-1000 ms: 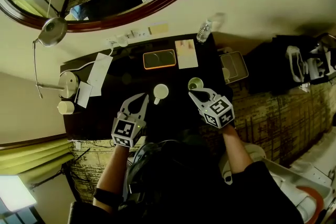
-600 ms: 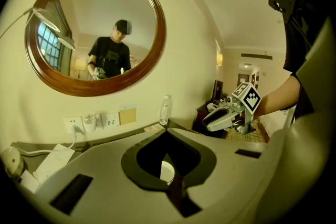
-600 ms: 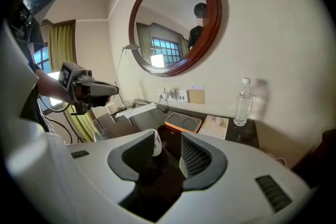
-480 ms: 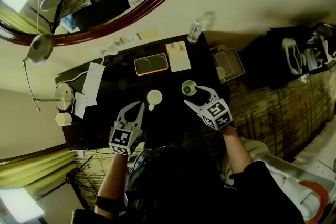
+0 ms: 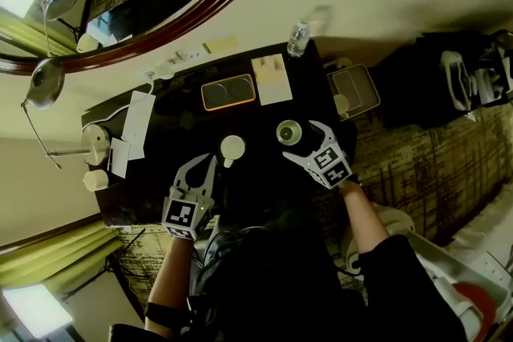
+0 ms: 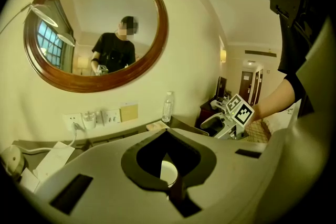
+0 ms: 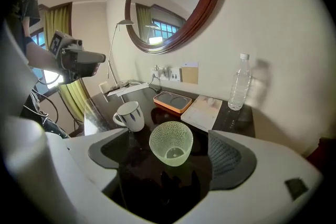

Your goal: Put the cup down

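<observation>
On the near left, the left gripper is held over the dark surface with its fingers together and nothing between them. To the right, the right gripper is seen with its fingers spread wide, having just been opening. The green dimpled cup is found between them, touched by neither pad, with a gap on each side. It is judged to be set upright on the surface, well within reach of the right hand. A withdrawal straight back toward the near edge would be called for, so that neither finger clips it. The contact of its foot with the glossy surface is hard to make out. Farther left a white mug is seen, largely masked in the left gripper view.
</observation>
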The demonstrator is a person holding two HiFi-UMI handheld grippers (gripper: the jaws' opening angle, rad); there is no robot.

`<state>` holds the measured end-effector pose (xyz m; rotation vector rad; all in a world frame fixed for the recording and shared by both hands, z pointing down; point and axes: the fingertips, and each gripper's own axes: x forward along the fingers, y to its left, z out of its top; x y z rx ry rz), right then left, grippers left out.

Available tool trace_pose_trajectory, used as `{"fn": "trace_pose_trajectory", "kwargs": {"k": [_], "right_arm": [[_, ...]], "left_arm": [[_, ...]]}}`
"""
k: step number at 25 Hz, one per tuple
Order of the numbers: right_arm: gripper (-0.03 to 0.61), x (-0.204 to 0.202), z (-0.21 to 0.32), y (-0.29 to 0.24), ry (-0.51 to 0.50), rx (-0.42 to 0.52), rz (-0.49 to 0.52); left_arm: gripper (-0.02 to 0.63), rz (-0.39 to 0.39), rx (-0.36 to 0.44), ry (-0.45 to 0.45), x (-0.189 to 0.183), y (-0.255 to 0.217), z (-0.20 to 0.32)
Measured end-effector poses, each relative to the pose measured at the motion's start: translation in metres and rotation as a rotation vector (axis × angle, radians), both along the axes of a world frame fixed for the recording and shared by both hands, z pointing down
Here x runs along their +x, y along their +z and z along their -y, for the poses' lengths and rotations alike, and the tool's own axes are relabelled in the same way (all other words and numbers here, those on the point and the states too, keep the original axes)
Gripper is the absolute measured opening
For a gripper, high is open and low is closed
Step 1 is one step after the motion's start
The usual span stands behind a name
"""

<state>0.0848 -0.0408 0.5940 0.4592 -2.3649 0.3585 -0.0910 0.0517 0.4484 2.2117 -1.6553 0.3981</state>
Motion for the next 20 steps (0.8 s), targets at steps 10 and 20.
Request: {"fn": "trace_pose_trajectory", "kwargs": {"k": [10,20], "right_arm": [[0.518,-0.017,0.013,0.048,-0.098,-0.008,-0.002],[0.403,-0.037,0.012,0.051,-0.225,0.004,0.068]], "left_arm": [[0.0,0.008,-0.033,-0.053,0.002,0.02,0.014],[0.0,0.013,-0.047,-0.053,0.01,0.034,0.028]]}}
